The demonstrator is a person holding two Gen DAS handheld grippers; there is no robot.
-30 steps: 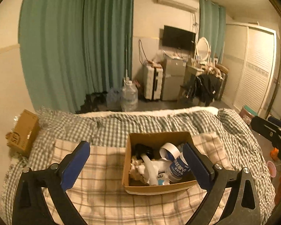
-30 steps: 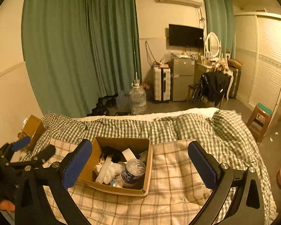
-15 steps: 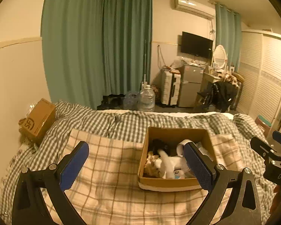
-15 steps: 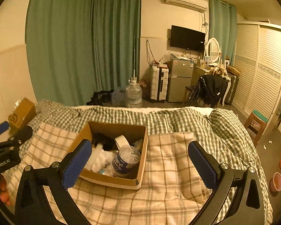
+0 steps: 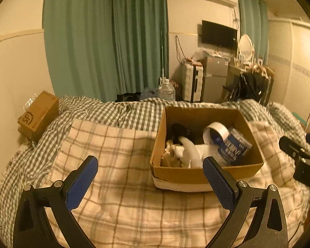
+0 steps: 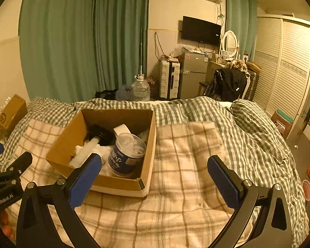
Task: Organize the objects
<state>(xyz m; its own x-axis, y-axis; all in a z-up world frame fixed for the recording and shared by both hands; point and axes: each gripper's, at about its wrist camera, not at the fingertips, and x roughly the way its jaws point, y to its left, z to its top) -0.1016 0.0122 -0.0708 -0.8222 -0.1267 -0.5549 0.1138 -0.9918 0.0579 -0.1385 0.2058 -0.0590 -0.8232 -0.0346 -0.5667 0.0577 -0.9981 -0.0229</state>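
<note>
An open cardboard box (image 5: 198, 175) (image 6: 68, 138) sits on a plaid blanket on the bed. Inside lie a blue-labelled clear jar (image 5: 235, 147) (image 6: 126, 157), a white tape roll (image 5: 216, 131) (image 6: 122, 131), a white tube (image 5: 191, 152) (image 6: 86, 147), a black object (image 5: 178, 132) (image 6: 100, 133) and crumpled white material. My left gripper (image 5: 150, 177) is open and empty, in front of the box's left side. My right gripper (image 6: 155, 173) is open and empty, near the box's right front corner. Each gripper shows at the edge of the other's view.
A closed brown carton (image 5: 38, 115) (image 6: 11, 112) lies at the bed's far left by the wall. A green checked duvet (image 6: 248, 122) covers the rest of the bed. Beyond the bed stand a water jug (image 6: 140, 88), suitcase, fridge and chair.
Both grippers have moved closer to the box, which looms larger; the left view has shifted left, so the box sits further right in it. Both jaws stay open.
</note>
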